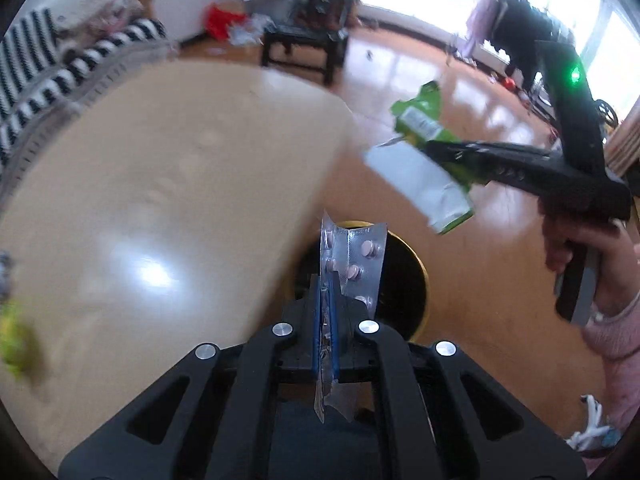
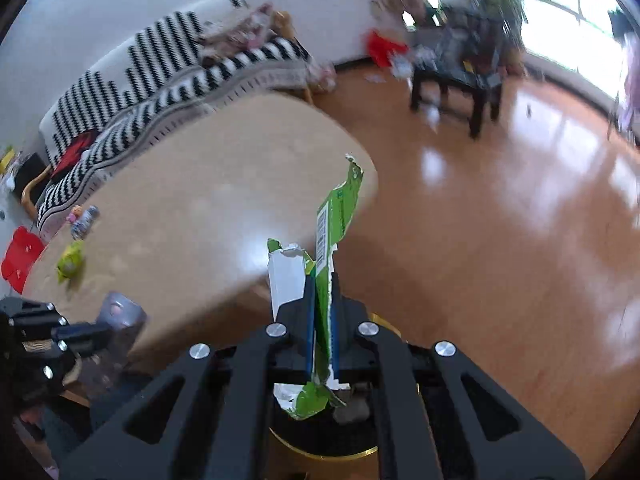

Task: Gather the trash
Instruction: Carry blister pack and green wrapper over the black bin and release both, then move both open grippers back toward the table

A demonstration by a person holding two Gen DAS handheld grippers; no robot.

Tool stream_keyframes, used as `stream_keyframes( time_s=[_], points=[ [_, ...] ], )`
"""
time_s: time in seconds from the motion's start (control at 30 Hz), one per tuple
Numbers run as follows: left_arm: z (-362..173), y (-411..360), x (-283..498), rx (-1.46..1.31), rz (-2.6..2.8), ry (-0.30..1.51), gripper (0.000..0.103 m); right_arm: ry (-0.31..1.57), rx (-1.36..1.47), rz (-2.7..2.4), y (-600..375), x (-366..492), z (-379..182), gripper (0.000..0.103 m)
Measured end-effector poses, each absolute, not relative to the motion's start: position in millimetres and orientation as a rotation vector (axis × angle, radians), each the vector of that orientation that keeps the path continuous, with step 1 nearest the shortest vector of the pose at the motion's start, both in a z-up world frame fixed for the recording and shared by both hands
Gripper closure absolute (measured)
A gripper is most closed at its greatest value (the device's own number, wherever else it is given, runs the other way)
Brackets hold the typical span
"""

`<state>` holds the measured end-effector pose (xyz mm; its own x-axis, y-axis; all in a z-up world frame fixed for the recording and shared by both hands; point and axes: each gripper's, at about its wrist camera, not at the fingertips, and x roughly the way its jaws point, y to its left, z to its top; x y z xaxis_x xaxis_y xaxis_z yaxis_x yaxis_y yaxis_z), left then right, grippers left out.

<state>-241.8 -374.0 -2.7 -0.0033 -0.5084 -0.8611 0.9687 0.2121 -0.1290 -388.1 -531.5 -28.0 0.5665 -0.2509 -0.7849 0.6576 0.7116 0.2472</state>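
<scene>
Left gripper [image 1: 327,312] near, jaws closed on a thin sheet. Right gripper [image 2: 322,312] at right, jaws likewise clamped, gripped by the right hand [image 1: 576,248], pink-sleeved.

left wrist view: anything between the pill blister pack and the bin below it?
Nothing. In the left wrist view the blister pack, clamped in the left hand-held gripper, hangs over the gold-rimmed bin with only air between.

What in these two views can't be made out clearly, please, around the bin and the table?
- Round black gold-rimmed bin: interior dark in the left wrist view; in the right wrist view the right gripper, shut on the torn green-and-white wrapper, covers it.
- Silver blister pack of pink pills in the left gripper: print unreadable.
- Small yellow-green item on the beige table: blurred, unidentifiable.
</scene>
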Motion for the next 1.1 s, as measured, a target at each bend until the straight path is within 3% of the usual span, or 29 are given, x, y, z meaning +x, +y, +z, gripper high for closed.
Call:
stream_keyframes(
  time_s=[0.2, 0.4, 0.83, 0.87, 0.9, 0.93, 0.97, 1.0, 1.03, 1.1],
  points=[
    [-86, -418, -271, 0.705, -1.27, 1.104, 0.1, 0.906, 0.692, -0.557, -542, -407, -120, 0.096],
    [-140, -438, -265, 0.722, -1.254, 1.239, 0.1, 0.952, 0.76, -0.563, -556, -414, -160, 0.096],
    [-164, -460, -268, 0.68, -1.259, 1.292, 0.098, 1.017, 0.817, -0.555, -570, -408, -188, 0.096],
    [-162, -458, -270, 0.68, -1.256, 1.288, 0.092, 1.015, 0.818, -0.549, -570, -408, -186, 0.096],
    [-161, -458, -271, 0.682, -1.249, 1.277, 0.066, 1.015, 0.811, -0.557, -572, -408, -183, 0.095],
    [-159, -458, -272, 0.688, -1.232, 1.259, 0.044, 1.012, 0.803, -0.563, -573, -409, -181, 0.088],
    [-154, -455, -273, 0.68, -1.216, 1.227, 0.01, 0.995, 0.804, -0.567, -574, -410, -177, 0.077],
    [-148, -452, -274, 0.659, -1.214, 1.196, 0.008, 0.963, 0.823, -0.563, -575, -412, -170, 0.043],
    [-141, -450, -275, 0.64, -1.228, 1.179, 0.008, 0.928, 0.847, -0.549, -576, -414, -164, 0.021],
    [-131, -448, -276, 0.639, -1.253, 1.193, 0.008, 0.872, 0.858, -0.528, -577, -417, -148, 0.02]
  ],
)
